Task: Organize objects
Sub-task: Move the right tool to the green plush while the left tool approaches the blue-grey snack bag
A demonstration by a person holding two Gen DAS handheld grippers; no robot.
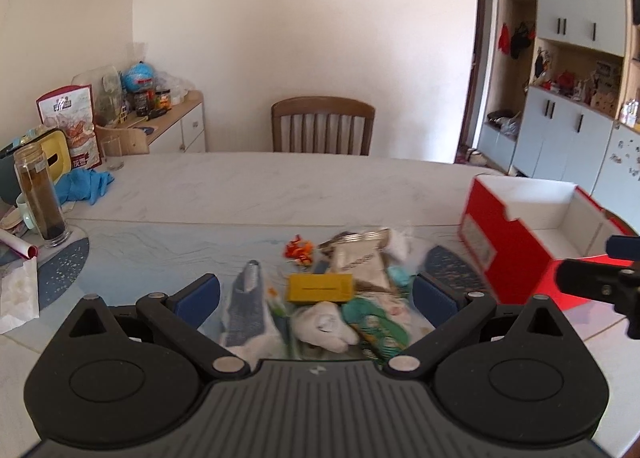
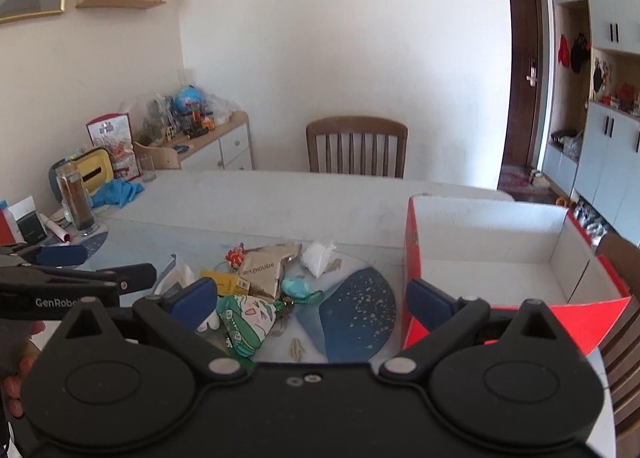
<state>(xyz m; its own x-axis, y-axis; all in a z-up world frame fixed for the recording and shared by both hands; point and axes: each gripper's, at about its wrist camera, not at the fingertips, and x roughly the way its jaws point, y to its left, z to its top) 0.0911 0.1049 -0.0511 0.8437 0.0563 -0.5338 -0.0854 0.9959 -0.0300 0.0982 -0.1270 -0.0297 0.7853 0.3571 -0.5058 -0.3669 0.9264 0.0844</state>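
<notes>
A pile of small things lies on the table: a yellow box (image 1: 320, 288), a beige packet (image 1: 358, 260), a white plush (image 1: 324, 324), a green patterned pouch (image 2: 246, 318), an orange trinket (image 1: 298, 250) and a grey sock (image 1: 248, 298). My left gripper (image 1: 316, 294) hovers open just short of the pile, holding nothing. My right gripper (image 2: 314, 302) is open too, between the pile and an open red box (image 2: 412, 254) with a white, bare inside. In the left wrist view the red box (image 1: 508, 254) stands to the right.
A wooden chair (image 2: 356, 150) stands at the far side of the table. At the left stand a tall glass jar (image 1: 40, 198), blue gloves (image 1: 82, 184) and a yellow tissue box (image 2: 94, 170). A dark blue round mat (image 2: 356, 318) lies beside the pile.
</notes>
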